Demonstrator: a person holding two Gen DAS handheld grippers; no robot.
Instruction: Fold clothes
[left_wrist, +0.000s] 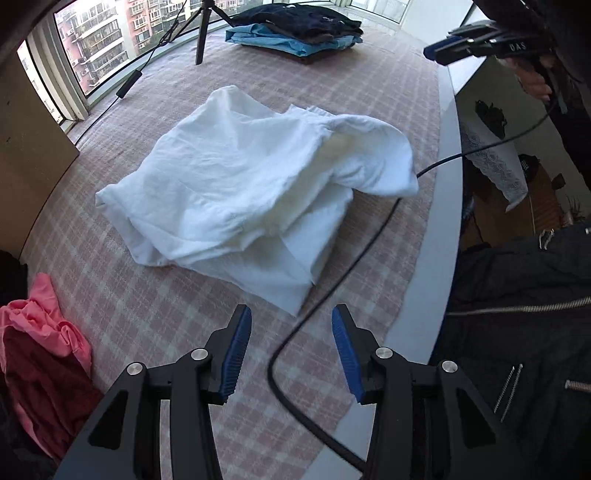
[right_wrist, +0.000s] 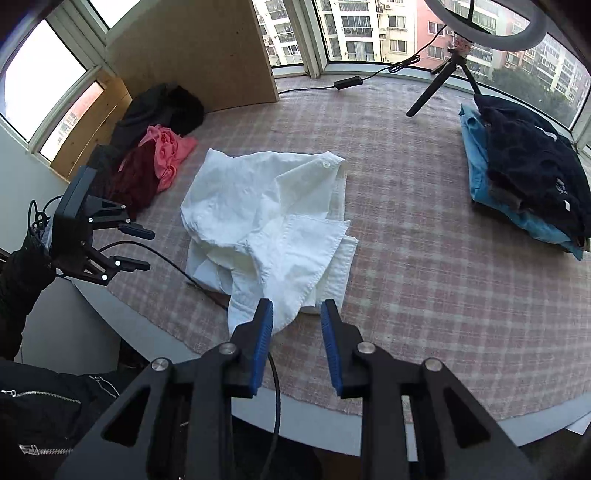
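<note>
A crumpled white shirt (left_wrist: 240, 184) (right_wrist: 273, 221) lies partly folded on the pink checked tablecloth (left_wrist: 369, 110) (right_wrist: 424, 295). In the left wrist view my left gripper (left_wrist: 291, 314) hovers open just short of the shirt's near corner, with nothing between its blue pads. The right wrist view shows this gripper (right_wrist: 150, 249) open at the table's left edge. My right gripper (right_wrist: 296, 306) stands open over the shirt's near hem; the cloth lies under its fingertips, not pinched. From the left wrist view the right gripper (left_wrist: 437, 51) sits high at the right, held by a hand.
A folded stack of dark and blue clothes (left_wrist: 295, 33) (right_wrist: 524, 177) sits at the far side beside a black tripod (left_wrist: 201, 33) (right_wrist: 443, 85). A pile of pink, maroon and black clothes (left_wrist: 40, 350) (right_wrist: 155, 166) lies by a wooden board (right_wrist: 192, 48). A black cable (left_wrist: 332, 277) crosses the table edge.
</note>
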